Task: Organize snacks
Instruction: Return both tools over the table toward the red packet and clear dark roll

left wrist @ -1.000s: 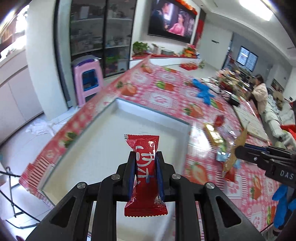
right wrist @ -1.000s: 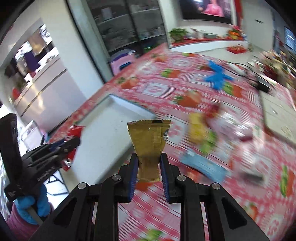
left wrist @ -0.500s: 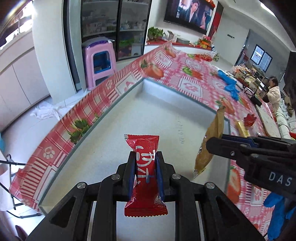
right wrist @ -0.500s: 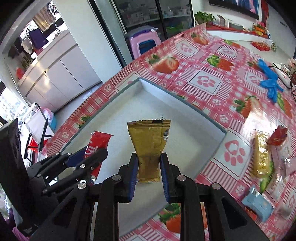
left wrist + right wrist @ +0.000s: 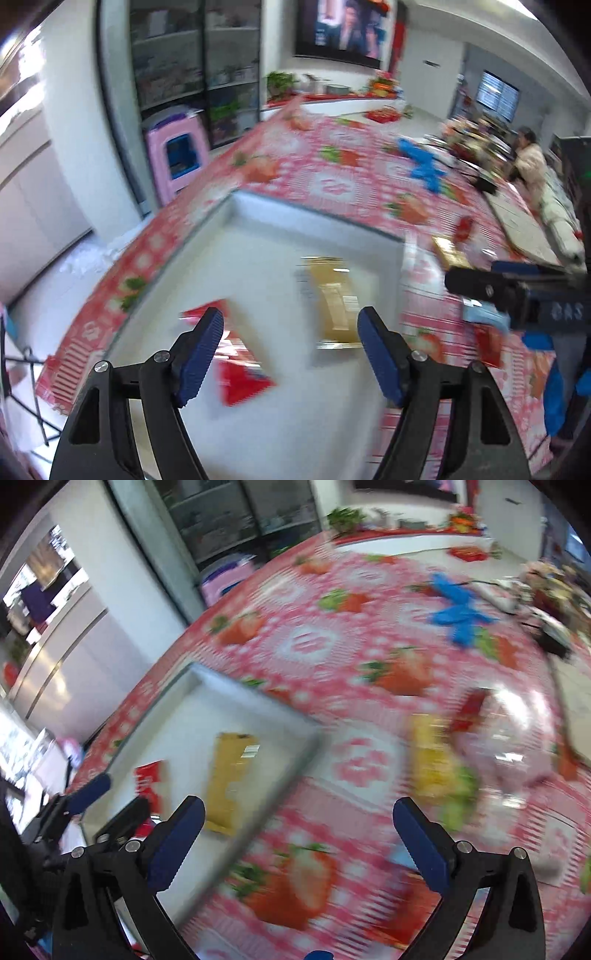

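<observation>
— Both packets have left my jaws since the earlier frames: the red packet (image 5: 236, 365) and the gold packet (image 5: 334, 299) now lie in the white tray (image 5: 258, 221).

— And the jaws themselves?

— My left gripper (image 5: 291, 354) has just been opening; its jaws stand wide, with nothing pressed between the blue pads. My right gripper (image 5: 299, 842) has just been opening too, its jaws spread about as far as I have seen them, empty.

— Where do the packets sit against each other?

— Side by side on the tray floor, apart, red on the left and gold on the right, both lying flat. From the right camera the gold packet (image 5: 231, 779) is near the tray's right wall.

— What remains outside?

— Beyond that wall, on the strawberry-print worktop (image 5: 369, 650), I see a yellow packet (image 5: 432, 760) and a small red one (image 5: 471, 709) beside it, badly blurred. Blue gloves (image 5: 458, 609) lie farther back, well apart from the tray.
</observation>
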A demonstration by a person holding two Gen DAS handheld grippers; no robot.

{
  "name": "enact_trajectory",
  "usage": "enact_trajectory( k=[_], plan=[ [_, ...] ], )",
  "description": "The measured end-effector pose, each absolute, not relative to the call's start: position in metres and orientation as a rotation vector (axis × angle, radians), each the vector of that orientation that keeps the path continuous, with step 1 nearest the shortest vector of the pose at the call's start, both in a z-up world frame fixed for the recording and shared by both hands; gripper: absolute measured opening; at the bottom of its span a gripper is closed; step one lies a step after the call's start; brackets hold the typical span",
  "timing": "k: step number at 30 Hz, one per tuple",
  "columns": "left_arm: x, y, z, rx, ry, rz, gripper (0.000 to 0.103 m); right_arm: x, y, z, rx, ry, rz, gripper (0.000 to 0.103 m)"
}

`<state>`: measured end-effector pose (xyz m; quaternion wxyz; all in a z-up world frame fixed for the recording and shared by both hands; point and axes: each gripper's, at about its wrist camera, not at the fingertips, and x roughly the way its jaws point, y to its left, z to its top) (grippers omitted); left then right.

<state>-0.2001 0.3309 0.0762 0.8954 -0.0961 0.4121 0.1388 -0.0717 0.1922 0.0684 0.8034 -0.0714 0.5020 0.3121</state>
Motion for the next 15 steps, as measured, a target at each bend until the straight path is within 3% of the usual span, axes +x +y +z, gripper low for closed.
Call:
enact_trajectory(
  k=[9, 15],
  plan=[
    [-0.16, 0.215, 0.053, -0.123, 0.958, 0.053, 0.082, -0.026, 0.042, 0.05, -0.01, 1.107, 0.317, 0.103],
    [-0.136, 0.178, 0.034, -0.12, 1.023, 0.033, 0.082, -0.009, -0.022, 0.033, 0.035, 1.116, 0.149, 0.103]
  ],
)
